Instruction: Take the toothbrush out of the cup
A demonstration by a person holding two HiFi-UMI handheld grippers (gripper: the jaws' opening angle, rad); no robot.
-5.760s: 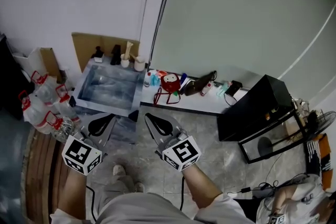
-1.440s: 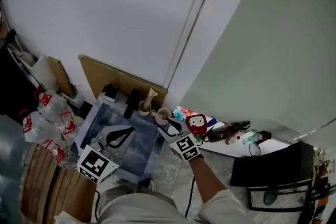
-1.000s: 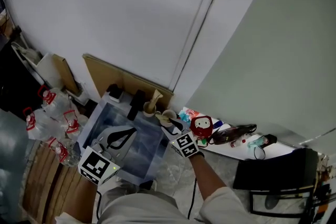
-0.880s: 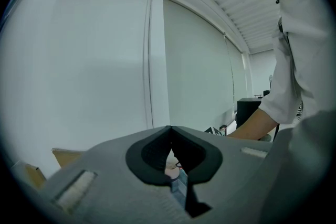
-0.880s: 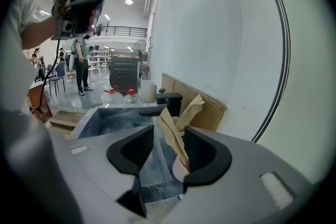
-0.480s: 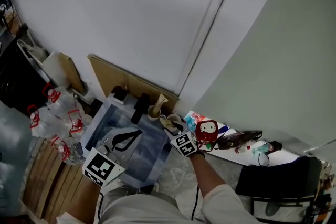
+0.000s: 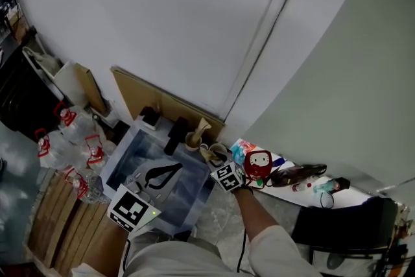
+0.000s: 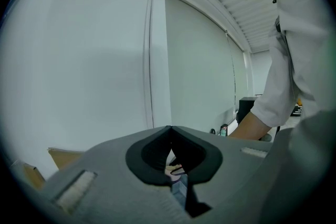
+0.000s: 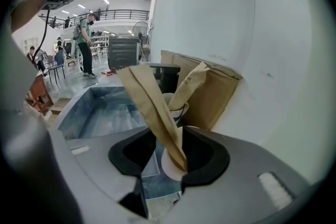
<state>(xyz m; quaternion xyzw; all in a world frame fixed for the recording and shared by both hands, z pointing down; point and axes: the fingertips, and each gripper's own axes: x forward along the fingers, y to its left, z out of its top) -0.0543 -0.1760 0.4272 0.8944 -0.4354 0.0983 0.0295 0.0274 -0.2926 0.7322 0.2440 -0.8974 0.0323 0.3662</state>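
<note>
Jaws of the right gripper point(image 9: 169, 145), just closing yet apart, straddle a tan paper-wrapped toothbrush point(image 9: 152, 107) in a white cup point(image 9: 168, 164), needing a centred pinch.

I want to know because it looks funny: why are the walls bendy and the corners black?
Head view: the wide lens bows the straight wall seam, and the light is dim and greyish. Left gripper view and right gripper view: the fisheye lens leaves black rounded corners. Right gripper view: the paper-wrapped toothbrush is so near that it looks huge and slightly soft.
</note>
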